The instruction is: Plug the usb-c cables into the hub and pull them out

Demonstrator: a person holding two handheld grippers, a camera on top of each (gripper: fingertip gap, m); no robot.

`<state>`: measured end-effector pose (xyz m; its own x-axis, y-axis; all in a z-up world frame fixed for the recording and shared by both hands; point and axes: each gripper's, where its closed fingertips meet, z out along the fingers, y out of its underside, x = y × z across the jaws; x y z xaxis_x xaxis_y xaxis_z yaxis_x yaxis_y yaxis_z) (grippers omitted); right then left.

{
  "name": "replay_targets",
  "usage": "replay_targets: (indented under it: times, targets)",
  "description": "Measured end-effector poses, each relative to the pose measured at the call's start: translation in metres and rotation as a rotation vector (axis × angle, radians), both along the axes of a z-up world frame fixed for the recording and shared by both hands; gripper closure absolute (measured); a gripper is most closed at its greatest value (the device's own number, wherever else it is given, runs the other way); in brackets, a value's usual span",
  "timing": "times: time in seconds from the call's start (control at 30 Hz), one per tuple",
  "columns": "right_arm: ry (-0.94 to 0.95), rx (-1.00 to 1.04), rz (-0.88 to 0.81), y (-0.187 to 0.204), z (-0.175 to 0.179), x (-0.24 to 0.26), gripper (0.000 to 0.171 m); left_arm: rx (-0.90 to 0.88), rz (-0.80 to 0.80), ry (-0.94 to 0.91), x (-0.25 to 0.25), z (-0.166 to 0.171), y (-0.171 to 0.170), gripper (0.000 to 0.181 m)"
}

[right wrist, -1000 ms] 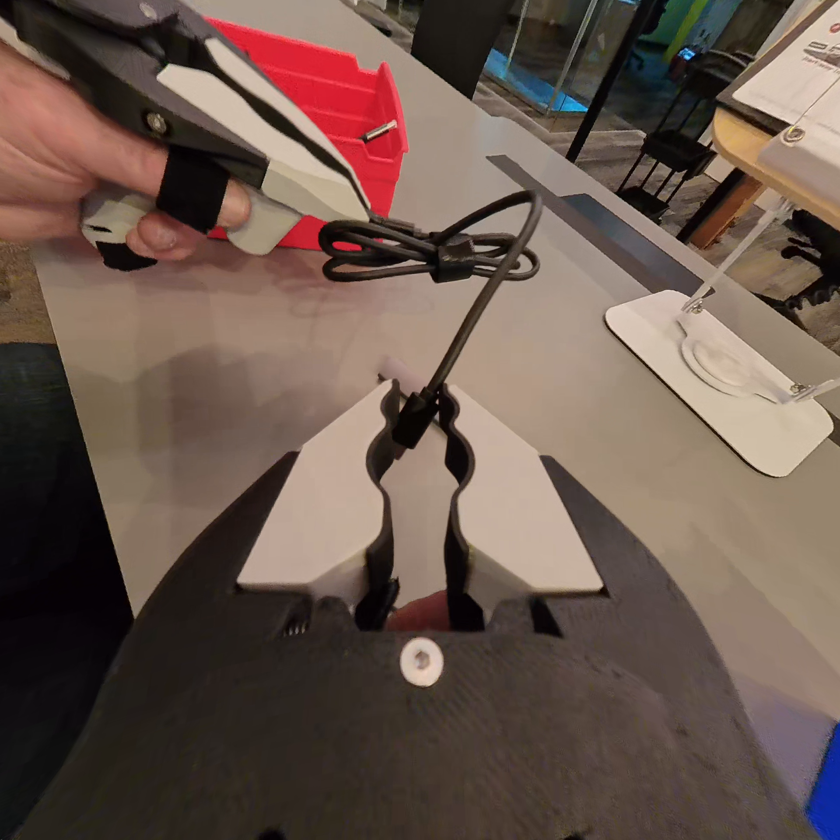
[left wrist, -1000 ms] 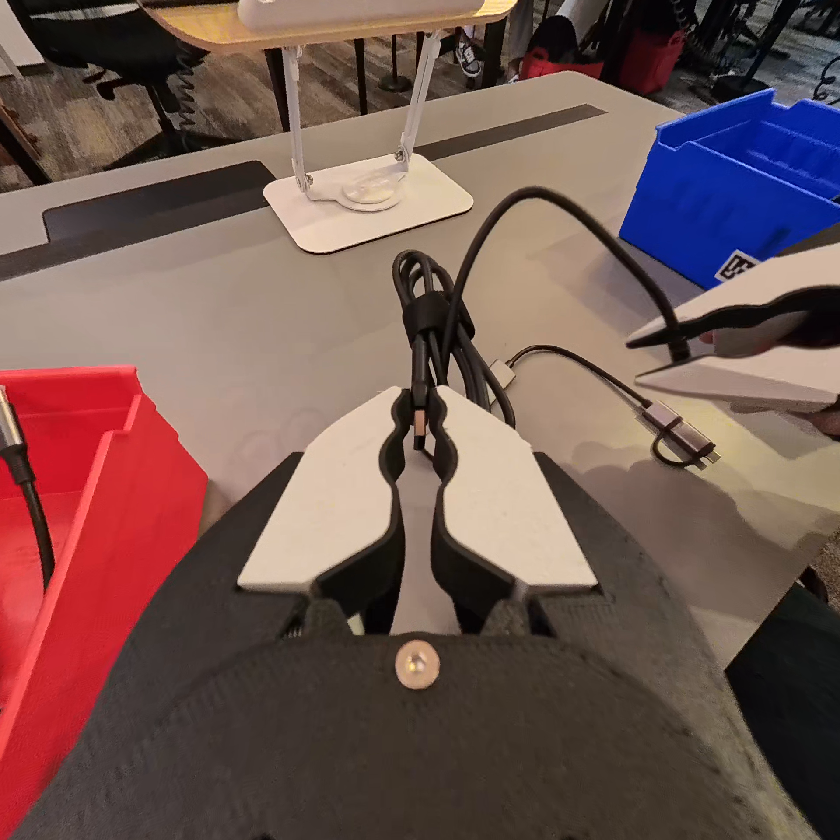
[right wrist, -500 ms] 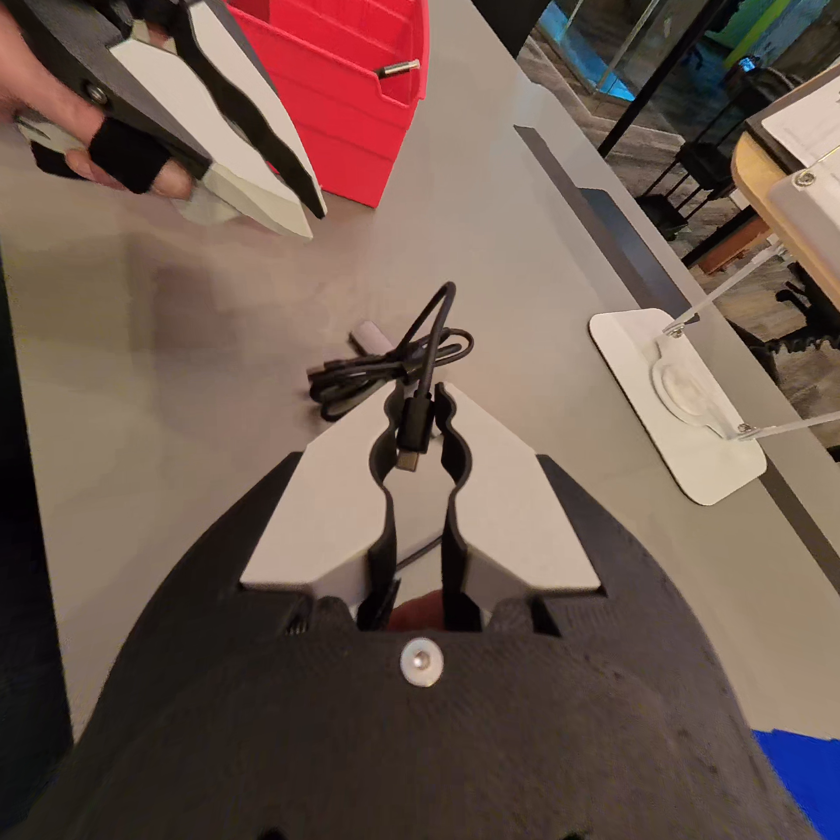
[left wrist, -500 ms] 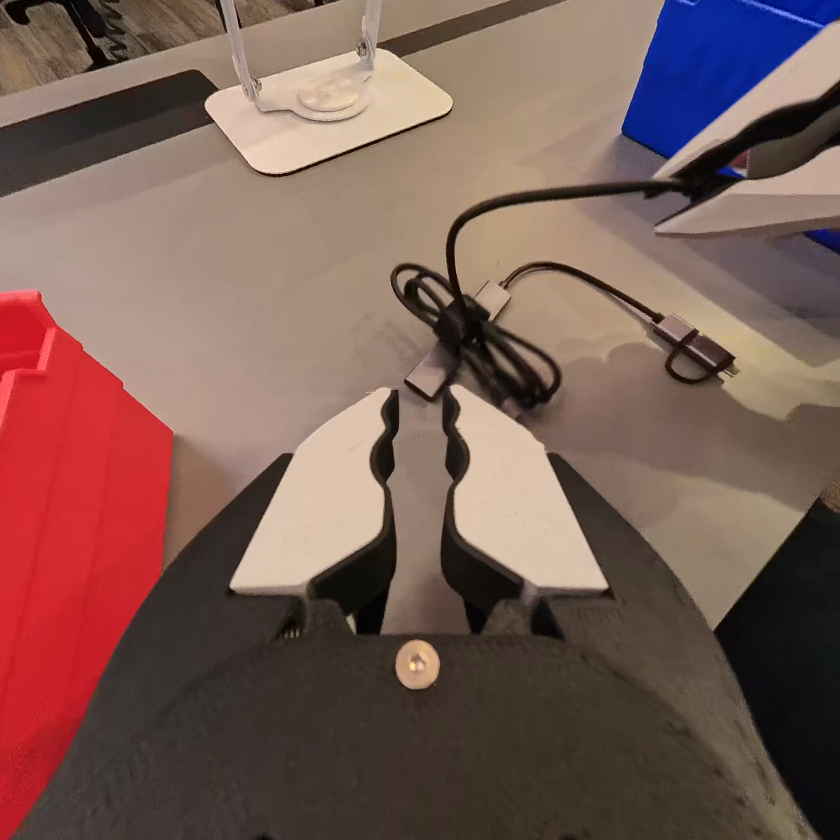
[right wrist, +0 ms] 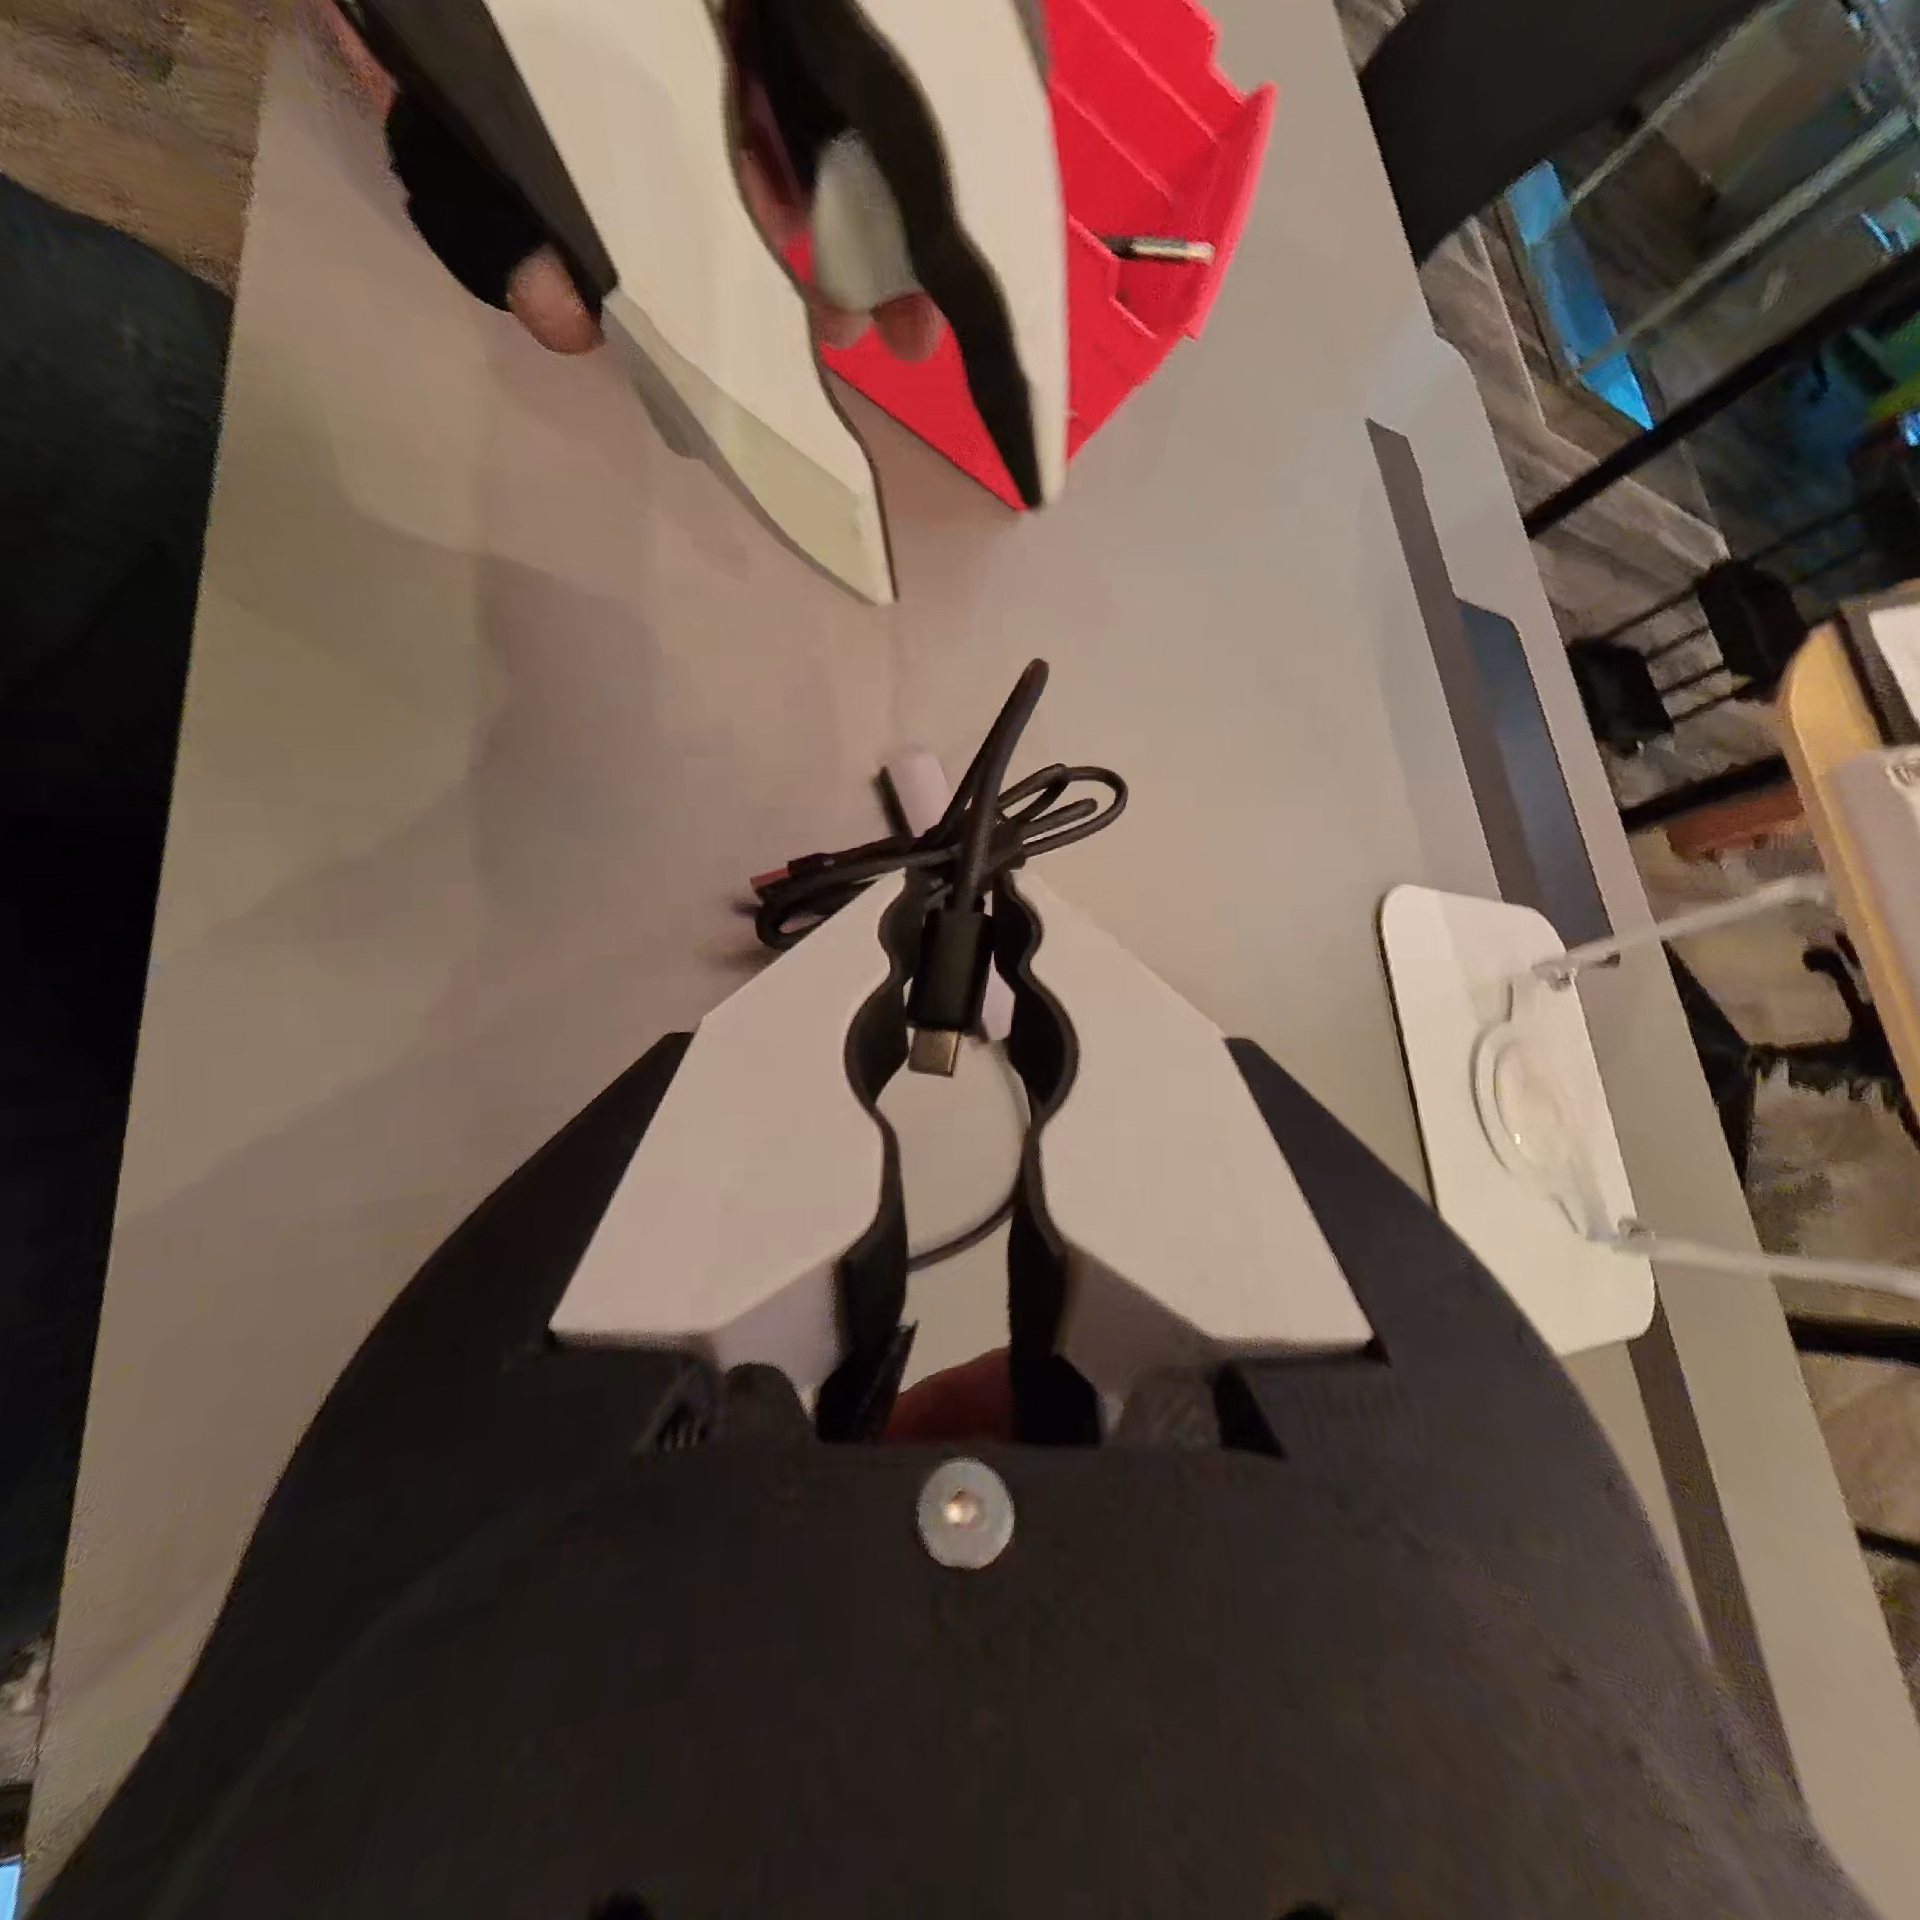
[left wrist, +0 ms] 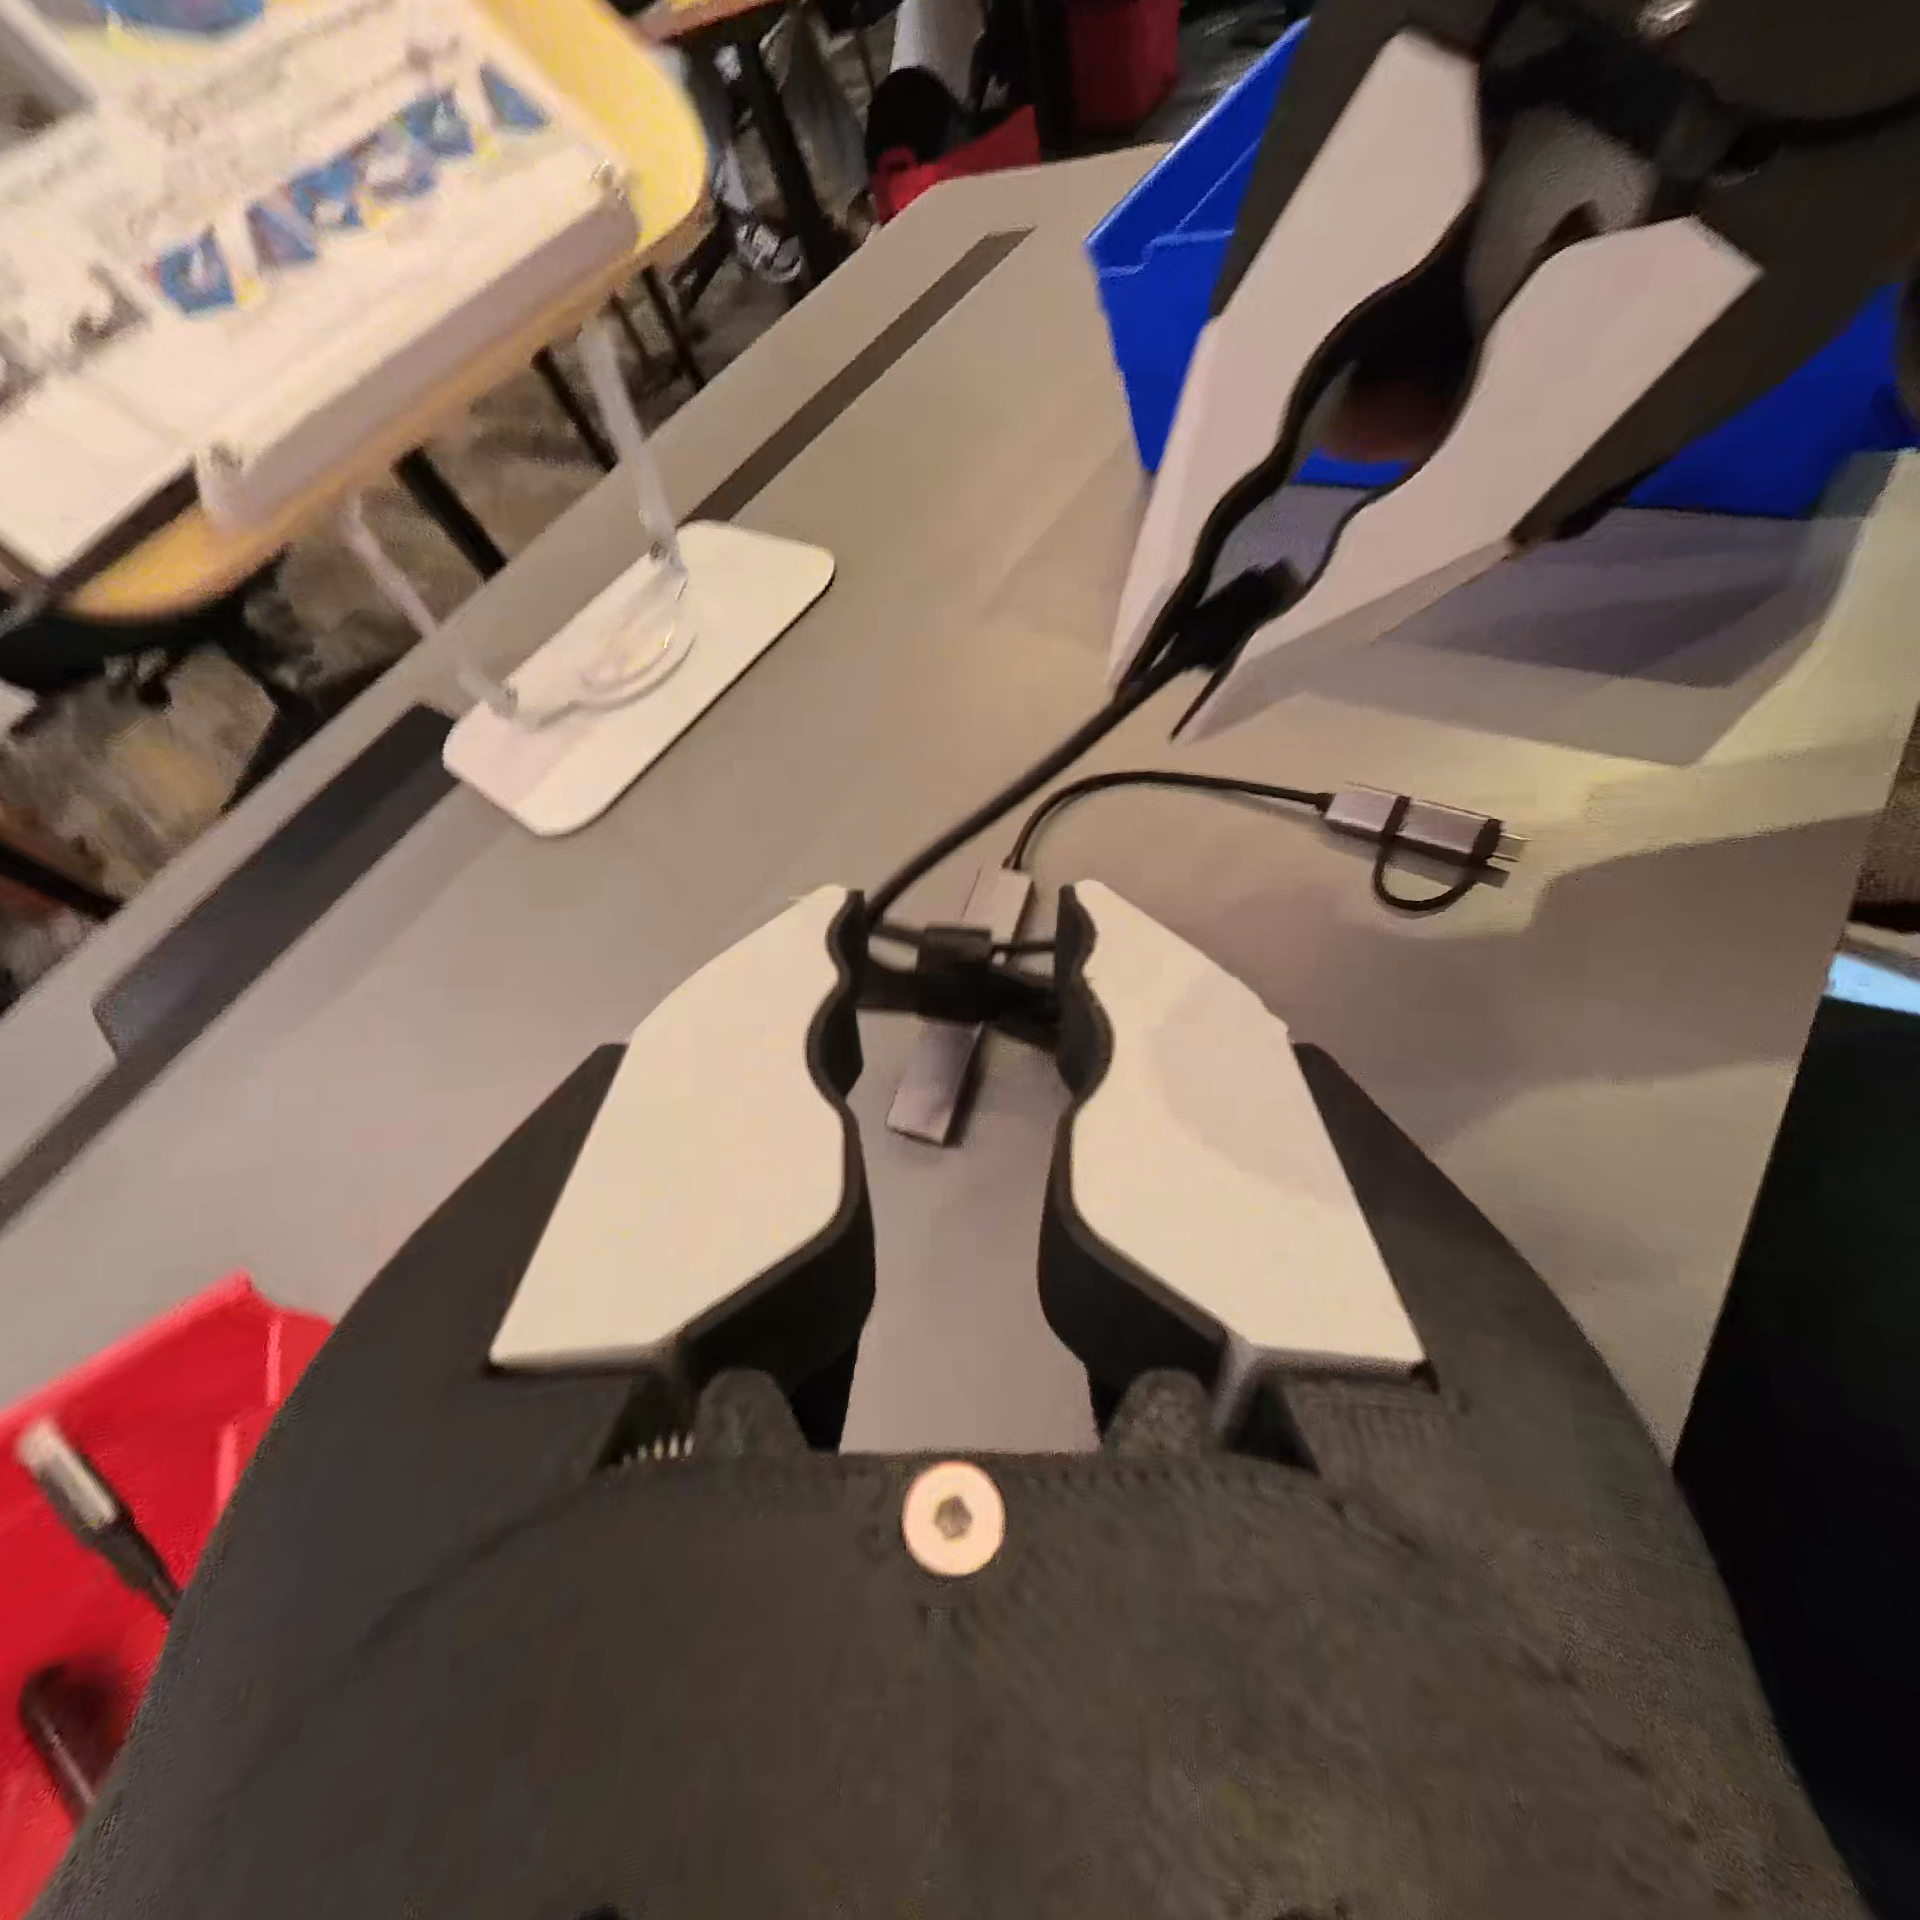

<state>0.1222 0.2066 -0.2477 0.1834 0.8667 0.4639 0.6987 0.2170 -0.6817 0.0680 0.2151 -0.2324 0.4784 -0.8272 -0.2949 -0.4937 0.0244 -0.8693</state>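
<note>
The grey hub (left wrist: pixel 925 1081) lies flat on the table, with a bundled black cable (left wrist: pixel 966 956) lying across it. My left gripper (left wrist: pixel 961 925) is open and empty, with one finger on each side of the hub and the bundle. My right gripper (right wrist: pixel 961 914) is shut on the cable's black USB-C plug (right wrist: pixel 945 977), metal tip pointing back at the camera. It hovers above the bundle (right wrist: pixel 935 842), and the cable runs down to it. In the left wrist view the right gripper (left wrist: pixel 1153 696) is up to the right. The left gripper (right wrist: pixel 956 545) shows open in the right wrist view.
The hub's own lead ends in a grey adapter (left wrist: pixel 1423 821) on the table to the right. A red bin (left wrist: pixel 125 1455) holding another cable sits at the left, a blue bin (left wrist: pixel 1174 260) at the far right. A white stand base (left wrist: pixel 644 675) stands behind. There is about 7 cm between the tips of the two grippers. From the left gripper's tips to the grey hub (left wrist: pixel 925 1081) is close to 12 cm. Seen from the right wrist view (right wrist: pixel 933 790) as well.
My left gripper let go of the cable's other plug, and the bundle dropped onto the table. The gripper then opened wider and came down around the hub. My right gripper kept the USB-C plug and rose.
</note>
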Motion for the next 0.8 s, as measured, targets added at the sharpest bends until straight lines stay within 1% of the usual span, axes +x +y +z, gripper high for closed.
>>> replay_targets:
  times: [0.07,0.17,0.27,0.37,0.4,0.47,0.57,0.67,0.7,0.73,0.8]
  targets:
    - [-0.014,0.013,0.047,-0.005,-0.001,-0.006,0.161,0.052,-0.055,0.032,0.011,0.005,-0.005,0.148]
    - [-0.026,0.033,0.104,-0.012,-0.001,-0.013,0.161,0.086,-0.149,0.091,0.025,0.004,-0.014,0.148]
    - [-0.04,0.056,0.151,-0.017,-0.002,-0.017,0.161,0.087,-0.211,0.176,0.032,-0.007,-0.019,0.149]
    - [-0.028,0.053,0.194,-0.024,-0.001,-0.02,0.161,0.092,-0.267,0.265,0.033,-0.018,-0.024,0.154]
    - [-0.024,0.05,0.204,-0.025,-0.001,-0.02,0.161,0.095,-0.28,0.288,0.033,-0.021,-0.026,0.159]
    - [-0.024,0.041,0.221,-0.028,-0.002,-0.021,0.161,0.098,-0.285,0.308,0.033,-0.024,-0.027,0.175]
    - [-0.018,0.047,0.214,-0.026,-0.002,-0.022,0.162,0.096,-0.29,0.317,0.033,-0.026,-0.028,0.177]
    - [-0.036,0.102,0.162,-0.018,-0.002,-0.022,0.159,0.069,-0.265,0.343,0.03,-0.029,-0.026,0.177]
    - [-0.064,0.132,0.139,-0.014,-0.004,-0.02,0.15,0.054,-0.243,0.356,0.027,-0.031,-0.024,0.177]
    - [-0.096,0.161,0.113,-0.011,-0.005,-0.017,0.144,0.038,-0.222,0.363,0.025,-0.032,-0.022,0.178]
    - [-0.147,0.211,0.079,-0.008,-0.006,-0.013,0.14,-0.013,-0.207,0.35,0.022,-0.033,-0.022,0.178]
